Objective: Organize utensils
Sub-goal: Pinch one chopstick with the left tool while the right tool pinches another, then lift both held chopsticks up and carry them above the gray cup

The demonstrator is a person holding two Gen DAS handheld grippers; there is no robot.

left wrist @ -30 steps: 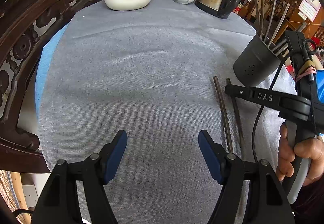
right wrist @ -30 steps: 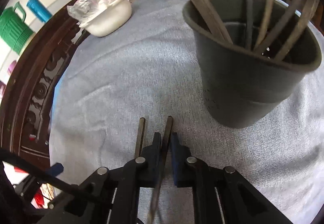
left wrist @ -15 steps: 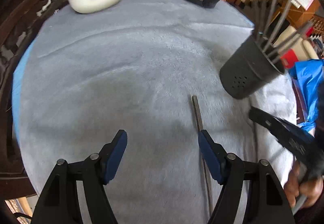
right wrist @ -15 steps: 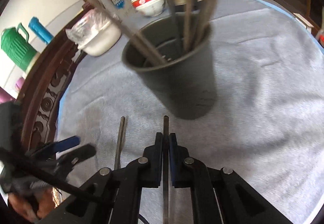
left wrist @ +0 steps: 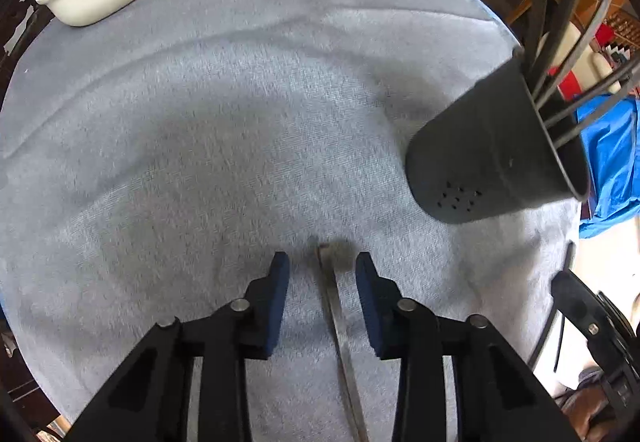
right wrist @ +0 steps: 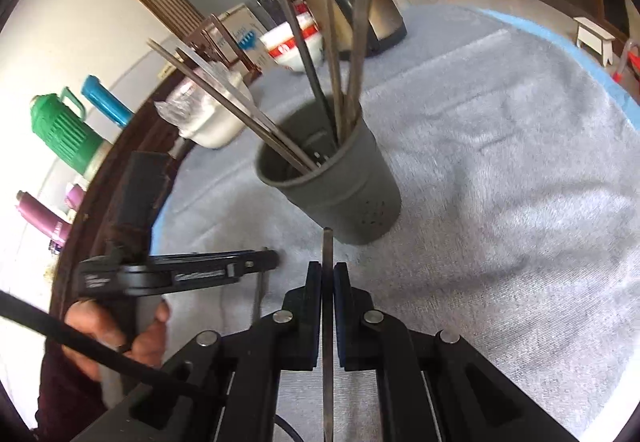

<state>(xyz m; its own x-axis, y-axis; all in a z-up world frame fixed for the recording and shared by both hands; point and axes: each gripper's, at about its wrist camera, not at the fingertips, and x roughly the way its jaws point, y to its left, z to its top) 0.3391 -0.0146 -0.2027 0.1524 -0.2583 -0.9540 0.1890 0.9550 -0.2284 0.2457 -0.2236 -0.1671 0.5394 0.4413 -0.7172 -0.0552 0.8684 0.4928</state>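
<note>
- Chopstick [right wrist: 327,282], thin, stiff, likely light and slippery, is clamped near one end by the right gripper [right wrist: 327,284], just before the holder [right wrist: 340,198].
- Second chopstick [left wrist: 338,318] is lain on cloth near the holder, between the left gripper's [left wrist: 322,282] closing jaws, not yet pinched; mid-shaft is judged the best hold.

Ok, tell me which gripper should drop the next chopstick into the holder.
Right. The right gripper is already shut on a chopstick, raised and pointing at the holder. The left gripper is only closing around the other chopstick, which lies on the cloth.
</note>
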